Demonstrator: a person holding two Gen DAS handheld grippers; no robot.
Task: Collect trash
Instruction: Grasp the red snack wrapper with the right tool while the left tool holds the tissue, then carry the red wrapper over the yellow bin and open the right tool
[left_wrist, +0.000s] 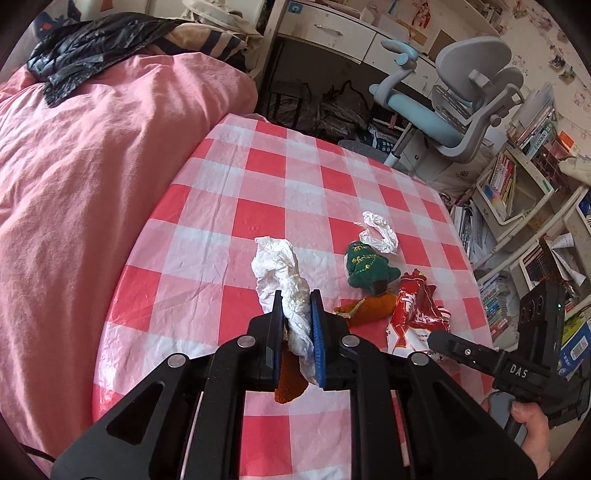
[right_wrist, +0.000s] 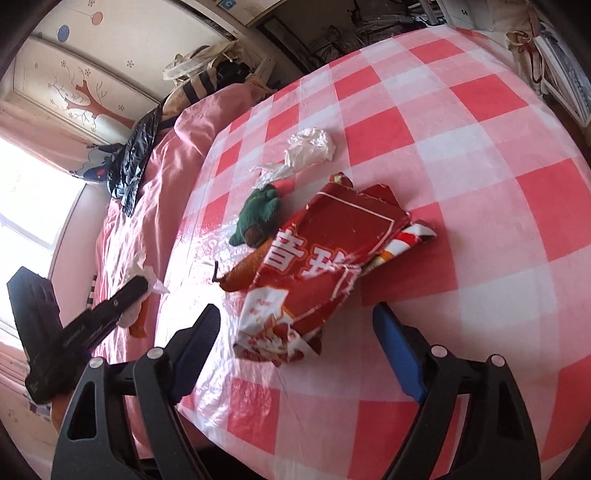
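My left gripper (left_wrist: 297, 295) is shut on a crumpled white tissue (left_wrist: 279, 269), lifted above the checked table (left_wrist: 258, 184). An orange-brown scrap (left_wrist: 290, 384) hangs under its jaws. From the right wrist view the left gripper (right_wrist: 142, 286) is out over the table's left edge, tissue (right_wrist: 144, 271) in its tip. My right gripper (right_wrist: 295, 312) is open, its blue pads on either side of the near end of a red snack bag (right_wrist: 325, 258) and clear of it. The bag (left_wrist: 417, 314) lies flat on the cloth. A crumpled clear plastic wrap (right_wrist: 310, 147) lies farther back.
A green knitted tree toy (right_wrist: 258, 214) and an orange carrot toy (right_wrist: 247, 269) lie against the bag's left side. A pink bed (left_wrist: 92, 166) with a black jacket (left_wrist: 92, 48) borders the table's left. A grey-blue chair (left_wrist: 461, 110) and bookshelves (left_wrist: 517, 192) stand beyond.
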